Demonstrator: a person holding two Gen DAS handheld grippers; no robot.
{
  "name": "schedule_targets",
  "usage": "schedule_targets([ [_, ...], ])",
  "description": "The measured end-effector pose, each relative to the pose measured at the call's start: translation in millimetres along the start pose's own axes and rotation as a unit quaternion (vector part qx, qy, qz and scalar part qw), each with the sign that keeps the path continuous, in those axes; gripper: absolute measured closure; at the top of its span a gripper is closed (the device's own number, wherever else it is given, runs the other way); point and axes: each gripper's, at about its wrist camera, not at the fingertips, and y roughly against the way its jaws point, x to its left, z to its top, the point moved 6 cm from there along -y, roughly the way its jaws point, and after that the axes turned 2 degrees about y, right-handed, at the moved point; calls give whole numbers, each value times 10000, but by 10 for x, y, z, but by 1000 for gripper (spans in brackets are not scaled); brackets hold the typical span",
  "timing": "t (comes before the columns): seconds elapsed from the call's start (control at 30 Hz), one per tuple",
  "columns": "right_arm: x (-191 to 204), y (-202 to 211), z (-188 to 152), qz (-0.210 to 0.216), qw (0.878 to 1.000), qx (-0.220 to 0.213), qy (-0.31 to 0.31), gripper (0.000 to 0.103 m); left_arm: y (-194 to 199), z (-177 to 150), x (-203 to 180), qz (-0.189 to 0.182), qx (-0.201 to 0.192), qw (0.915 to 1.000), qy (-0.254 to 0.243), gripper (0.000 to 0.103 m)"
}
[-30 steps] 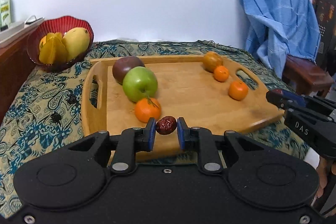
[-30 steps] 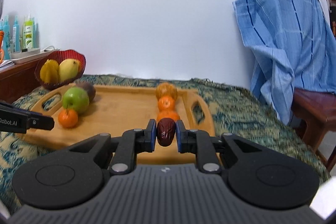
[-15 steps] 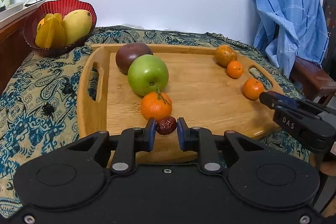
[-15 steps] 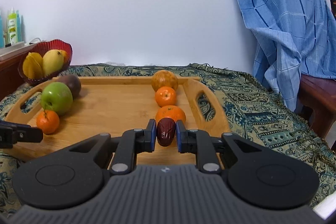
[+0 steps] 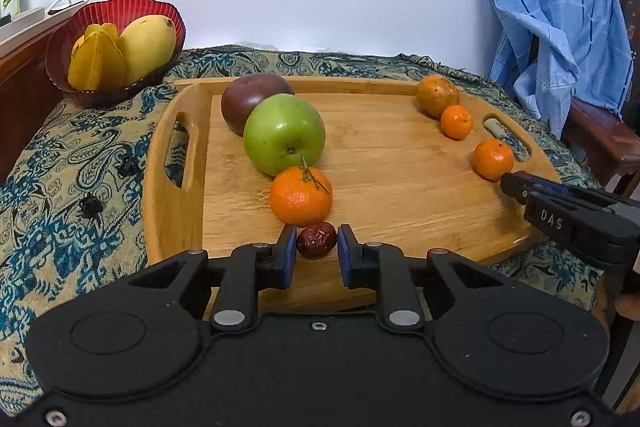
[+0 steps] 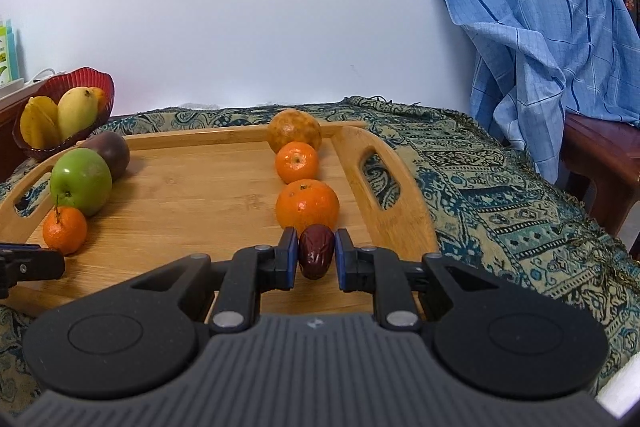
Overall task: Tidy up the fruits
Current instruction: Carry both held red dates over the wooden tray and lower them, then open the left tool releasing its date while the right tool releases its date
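Note:
A wooden tray [image 5: 400, 195] lies on the patterned cloth. Its left row runs back from an orange mandarin [image 5: 301, 195] to a green apple [image 5: 284, 139] and a dark purple fruit [image 5: 246, 99]. Its right row has a mandarin [image 6: 307, 209], a smaller mandarin [image 6: 297, 162] and a brownish-yellow fruit [image 6: 294, 131]. My left gripper [image 5: 317, 255] holds a red date [image 5: 317, 245] just in front of the left mandarin, low over the tray. My right gripper [image 6: 316, 255] is shut on a second red date [image 6: 316, 250] right in front of the right mandarin.
A red bowl [image 5: 120, 15] with a mango and yellow star fruit stands back left of the tray. A blue cloth [image 6: 532, 27] hangs over a wooden chair on the right. A white wall is behind. Bottles stand on a wooden shelf far left.
Both grippers moved forward and down over the tray's front part, each with its date. Each date now sits just in front of its row's nearest mandarin.

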Motion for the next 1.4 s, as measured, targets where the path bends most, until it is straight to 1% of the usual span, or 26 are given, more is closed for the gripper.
schedule_targets([
  [0.7,-32,-6,-8,-18,9999,29,-106,77,-14,-13,10,24,-4,10000,30,82],
  [0.77,-33,7,-4,-6,9999,13,-114,73,-8,-13,10,30,-8,10000,44,82],
  [0.83,-30,30,0,19,9999,-6,-124,64,6,-11,13,45,-22,10000,56,79],
  [0.9,-26,60,2,60,9999,-31,-142,63,27,-10,13,40,-47,10000,64,72],
  [1.0,-19,111,4,85,9998,-76,-137,61,60,-12,9,37,-86,9999,53,66],
  [1.03,-19,124,5,91,9998,-88,-138,58,72,-16,6,39,-96,9999,46,66],
  [1.17,-37,163,-14,127,9997,-73,-219,53,104,-39,6,44,-112,9999,75,60],
  [1.23,-61,184,-22,149,9994,-62,-315,47,128,-53,10,53,-129,9998,104,57],
  [1.33,-114,228,-32,187,9988,-78,-453,41,172,-77,11,56,-168,9998,133,50],
  [1.37,-125,241,-37,186,9986,-81,-482,39,191,-84,9,63,-191,9997,132,47],
  [1.4,-143,260,-41,196,9984,-89,-514,36,209,-92,3,73,-217,9997,117,44],
])
